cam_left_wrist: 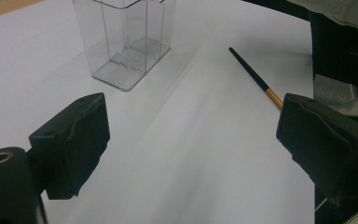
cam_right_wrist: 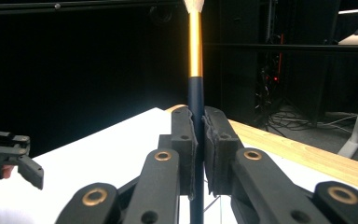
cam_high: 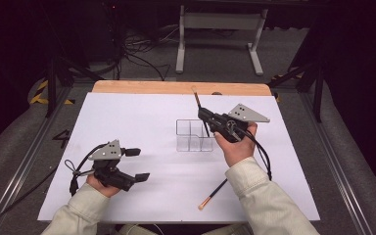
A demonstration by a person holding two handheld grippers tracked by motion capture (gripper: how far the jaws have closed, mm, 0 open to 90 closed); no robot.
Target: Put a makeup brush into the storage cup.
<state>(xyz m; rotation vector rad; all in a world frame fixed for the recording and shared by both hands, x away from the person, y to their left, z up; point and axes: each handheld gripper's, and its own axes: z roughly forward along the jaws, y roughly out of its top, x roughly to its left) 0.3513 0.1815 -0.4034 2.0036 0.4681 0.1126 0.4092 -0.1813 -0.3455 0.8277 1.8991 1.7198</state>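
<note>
We hold one brush (cam_right_wrist: 196,88) clenched in the right claw (cam_high: 206,116), its pads (cam_right_wrist: 182,149) pressed flat against the dark handle. The brush stands nearly upright, bristle end up and the gold band above the pads, with the handle's lower end passing down into or just behind the clear organizer (cam_high: 194,135) in the middle of the desk (cam_high: 127,112); from the high view we cannot tell which compartment it is over, or whether the tip is already inside.

The relation the coming move turns on concerns the second brush (cam_high: 213,194). It lies flat on the desk near the front edge, just beside our right sleeve, with its long axis running diagonally: pale bristle end toward us, dark handle pointing away and to the right, partly hidden under the forearm. Our left claw (cam_high: 136,164) rests on the desk well to the left of it, jaws spread wide with nothing between them, pointing to the right across the desk. In the left gripper view that brush (cam_left_wrist: 256,79) lies ahead and toward the right jaw, slanting across our line of reach, not along it.

We judge the left hand the better placed for it, since the right is occupied. The free claw would need to slide right and turn so its jaws straddle the handle crosswise.
</note>
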